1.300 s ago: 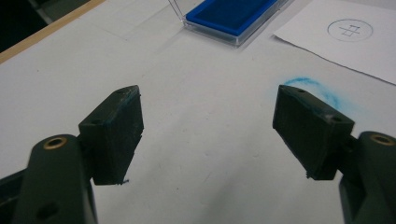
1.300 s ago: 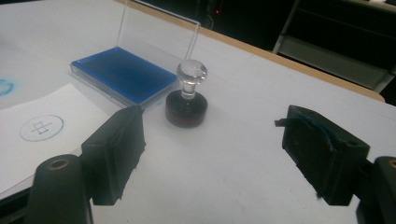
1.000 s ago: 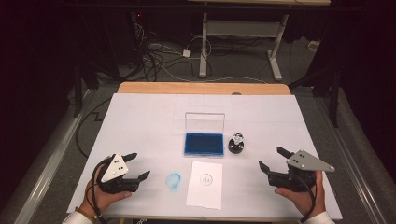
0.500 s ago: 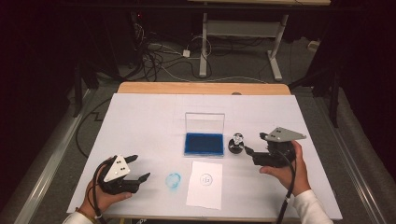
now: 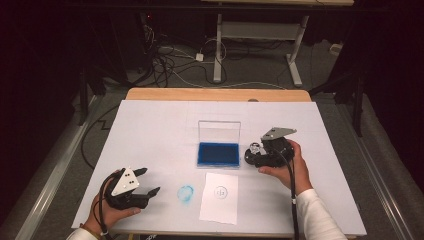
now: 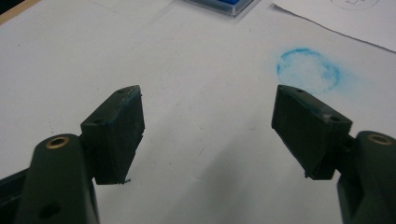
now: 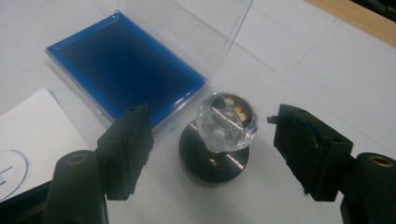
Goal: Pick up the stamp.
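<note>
Going left to right: the left gripper [image 5: 145, 182] is parked near the front-left corner of the white table [image 5: 150, 125], jaws spread with nothing between them. In the left gripper view it's just bare tabletop in the gap, with a smudgy blue ring [image 6: 308, 70] of ink a bit ahead and to the right of its tips. Looks like a test print right on the table cover.

Just past that smudge sits the paper sheet [image 5: 220, 197], which already has 1 small round print near its top. So my read is at least 1 stamping round is behind us and another is being set up.

Behind the paper is the blue ink pad [image 5: 218, 153], clear lid standing up at its back edge.

Then the right gripper [image 5: 250, 159], which is where the action is. Its jaws have just been closing in, and the stamp [image 7: 219, 140] sits right between them, but the pads aren't touching it yet. So: wide apart, straddling, not gripping.

The stamp itself stands upright just beside the ink pad's right edge: a round black base with a clear faceted knob on top, like a little crystal doorknob. Left to do, I'd guess: pinch the knob, ink it, press on the paper.
</note>
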`<action>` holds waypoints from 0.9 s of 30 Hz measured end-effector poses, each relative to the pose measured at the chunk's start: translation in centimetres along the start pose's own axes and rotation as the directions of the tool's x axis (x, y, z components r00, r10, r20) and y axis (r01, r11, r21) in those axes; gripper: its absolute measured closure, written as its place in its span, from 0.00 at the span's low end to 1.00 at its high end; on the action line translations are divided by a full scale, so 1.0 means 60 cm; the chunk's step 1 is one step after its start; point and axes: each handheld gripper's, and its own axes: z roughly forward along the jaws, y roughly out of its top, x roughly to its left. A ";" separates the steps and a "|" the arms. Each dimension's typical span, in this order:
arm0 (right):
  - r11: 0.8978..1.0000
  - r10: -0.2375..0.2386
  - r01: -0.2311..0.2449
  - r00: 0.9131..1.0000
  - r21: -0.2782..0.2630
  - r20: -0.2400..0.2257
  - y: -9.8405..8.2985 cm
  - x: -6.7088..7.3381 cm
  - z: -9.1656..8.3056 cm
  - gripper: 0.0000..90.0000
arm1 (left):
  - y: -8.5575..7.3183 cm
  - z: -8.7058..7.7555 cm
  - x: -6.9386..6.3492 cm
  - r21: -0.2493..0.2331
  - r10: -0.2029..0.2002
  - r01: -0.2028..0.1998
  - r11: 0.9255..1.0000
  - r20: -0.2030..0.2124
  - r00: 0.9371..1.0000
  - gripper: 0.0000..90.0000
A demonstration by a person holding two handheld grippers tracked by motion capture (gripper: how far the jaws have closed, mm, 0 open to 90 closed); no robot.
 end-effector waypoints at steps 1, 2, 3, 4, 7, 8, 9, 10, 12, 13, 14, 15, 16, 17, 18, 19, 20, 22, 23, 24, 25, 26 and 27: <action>1.000 0.003 -0.003 1.000 0.007 -0.007 0.000 -0.001 0.003 0.33 | 0.000 0.000 0.000 0.002 0.001 -0.001 1.000 0.000 1.000 0.27; 1.000 0.003 -0.003 1.000 0.007 -0.007 0.000 -0.001 0.003 0.33 | 0.000 0.000 0.000 0.001 0.001 -0.001 1.000 0.002 1.000 0.27; 1.000 0.001 0.000 1.000 0.011 -0.014 0.002 -0.001 0.008 0.34 | 0.000 0.000 0.000 0.002 0.003 -0.003 1.000 0.002 1.000 0.27; 1.000 0.001 0.000 1.000 0.011 -0.014 0.002 -0.001 0.008 0.36 | 0.000 0.001 -0.001 0.004 0.005 -0.005 1.000 0.001 1.000 0.27; 1.000 -0.002 0.002 1.000 0.025 -0.015 0.004 0.001 0.016 0.39 | 0.001 0.003 -0.001 0.009 0.006 -0.006 1.000 0.004 1.000 0.27; 0.999 -0.007 0.008 1.000 0.038 -0.014 0.005 0.001 0.020 0.40 | 0.001 0.004 -0.002 0.009 0.007 -0.007 1.000 0.005 1.000 0.27; 0.999 -0.009 0.010 1.000 0.043 -0.010 0.005 0.001 0.024 0.41 | 0.001 0.004 -0.003 0.009 0.009 -0.009 1.000 0.007 1.000 0.27; 0.999 -0.005 0.006 1.000 0.046 -0.021 0.005 -0.001 0.030 0.45 | 0.002 0.003 -0.003 0.007 0.010 -0.010 1.000 0.007 1.000 0.27; 0.999 0.001 0.000 1.000 0.050 -0.019 0.006 -0.002 0.031 0.46 | 0.002 0.003 -0.004 0.002 0.011 -0.011 1.000 0.010 1.000 0.27; 0.999 0.003 -0.002 1.000 0.050 -0.021 0.006 -0.003 0.033 0.47 | 0.002 0.003 -0.004 0.001 0.010 -0.010 1.000 0.011 1.000 0.27; 0.999 0.006 -0.004 1.000 0.047 -0.026 0.006 -0.004 0.033 0.48 | 0.002 0.003 -0.004 0.003 0.010 -0.010 1.000 0.010 1.000 0.27; 0.999 0.010 -0.008 1.000 0.046 -0.026 0.006 -0.005 0.033 0.49 | 0.002 0.004 -0.004 0.005 0.012 -0.012 1.000 0.010 1.000 0.27; 0.999 0.010 -0.008 1.000 0.046 -0.026 0.006 -0.005 0.033 0.49 | 0.001 0.005 -0.004 0.008 0.012 -0.012 1.000 0.011 1.000 0.27; 0.999 0.009 -0.008 1.000 0.042 -0.025 0.006 -0.006 0.031 0.50 | 0.001 0.005 -0.004 0.010 0.013 -0.013 1.000 0.012 1.000 0.27; 0.999 0.009 -0.008 1.000 0.042 -0.025 0.006 -0.006 0.031 0.50 | 0.001 0.005 -0.004 0.013 0.014 -0.014 1.000 0.012 1.000 0.27; 0.999 0.019 -0.018 0.999 0.041 -0.030 0.007 -0.005 0.029 0.52 | 0.001 0.006 -0.004 0.013 0.014 -0.014 1.000 0.012 1.000 0.27; 0.999 0.019 -0.018 0.999 0.041 -0.030 0.007 -0.005 0.029 0.52 | 0.001 0.006 -0.005 0.012 0.015 -0.015 1.000 0.013 1.000 0.27; 0.999 0.010 -0.010 1.000 0.039 -0.015 0.007 -0.006 0.030 0.54 | 0.001 0.006 -0.005 0.014 0.016 -0.016 1.000 0.013 1.000 0.27; 0.999 0.017 -0.016 1.000 0.043 -0.011 0.007 -0.007 0.030 0.56 | 0.001 0.006 -0.005 0.015 0.017 -0.017 1.000 0.014 1.000 0.27; 0.999 0.015 -0.015 1.000 0.044 -0.003 0.007 -0.008 0.031 0.59 | 0.001 0.006 -0.005 0.015 0.017 -0.018 1.000 0.014 1.000 0.27; 0.999 0.016 -0.016 1.000 0.040 -0.003 0.006 -0.009 0.031 0.60 | 0.001 0.006 -0.005 0.017 0.018 -0.018 1.000 0.014 1.000 0.27; 0.999 0.024 -0.024 1.000 0.037 -0.010 0.006 -0.011 0.031 0.62 | 0.001 0.007 -0.005 0.019 0.020 -0.020 1.000 0.015 1.000 0.27; 0.999 0.023 -0.022 1.000 0.042 -0.009 0.005 -0.012 0.031 0.62 | 0.001 0.007 -0.005 0.020 0.021 -0.021 1.000 0.015 1.000 0.27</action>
